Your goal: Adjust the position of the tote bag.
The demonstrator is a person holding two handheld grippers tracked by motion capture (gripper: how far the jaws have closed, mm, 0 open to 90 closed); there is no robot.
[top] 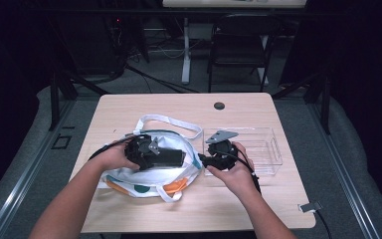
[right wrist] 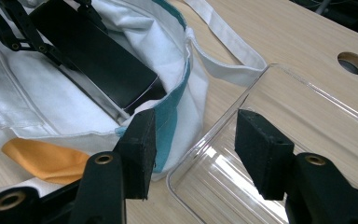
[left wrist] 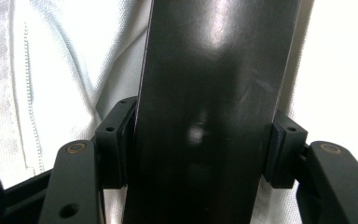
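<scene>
Two forearms are seen entering from the near edge of a pale wooden worktop (top: pixel 129 107), each hand carrying a black two-jaw tool.

The left tool (top: pixel 176 157) is held over a white cloth bag (top: pixel 144 180) lying flat near the front left of the worktop. A glossy black box (left wrist: pixel 209 112) is clamped between its jaws, both pads being pressed against the box's long sides in the left gripper view. White cloth with a stitched seam is seen behind the box. In the high view the box is laid across the bag's open mouth, pointing toward the right hand. In the right gripper view the far end of the box is tucked just inside the teal-edged rim of the bag.

The bag is marked with orange and teal patches along its near side, and a white strap (top: pixel 171 121) is looped away from it across the worktop.

The right tool (right wrist: pixel 193 140) is held just to the right of the bag, its jaws spread apart with nothing gripped between them. Its left pad is seen against the bag's teal rim, and its right pad over the near corner of a clear plastic tray (top: pixel 273 149). The tray is set just beside the bag, on the right half of the worktop.

Farther back, a round cable hole (top: pixel 219 105) is cut into the worktop near its far edge. Beyond the worktop, a dark folding chair (top: pixel 241 47) is stood on the floor.
</scene>
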